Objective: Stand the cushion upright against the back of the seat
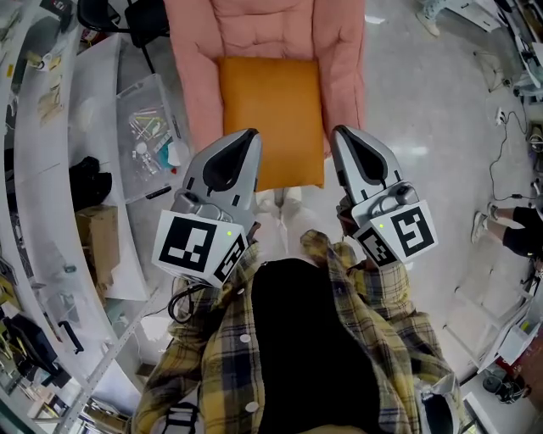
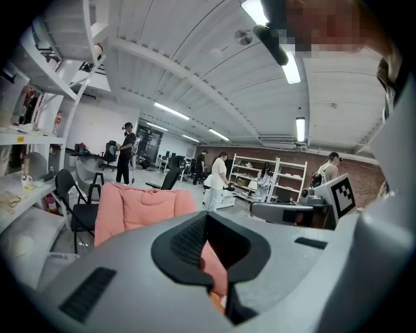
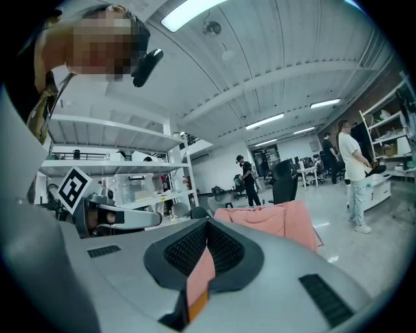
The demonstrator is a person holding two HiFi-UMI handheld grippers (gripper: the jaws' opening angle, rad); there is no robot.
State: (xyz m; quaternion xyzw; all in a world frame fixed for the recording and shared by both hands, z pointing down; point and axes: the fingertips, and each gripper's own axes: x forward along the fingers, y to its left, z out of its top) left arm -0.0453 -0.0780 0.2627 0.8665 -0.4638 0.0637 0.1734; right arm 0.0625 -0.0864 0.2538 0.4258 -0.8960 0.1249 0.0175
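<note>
Pink seat (image 1: 341, 51), cushion (image 1: 271, 110) flat; left gripper (image 1: 247, 137), right gripper (image 1: 340, 134) jaws closed, empty.

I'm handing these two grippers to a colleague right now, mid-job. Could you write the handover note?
Left gripper: jaws shut, nothing between them.
Right gripper: jaws shut, nothing between them.
Orange cushion: lies flat on the seat of the pink armchair. In the head view both grippers show at the cushion's near edge, left over its corner, right beside its right side.
Done: nothing yet; the cushion is not gripped.
Left: open the jaws, take the cushion, and stand it upright against the chair back.
</note>
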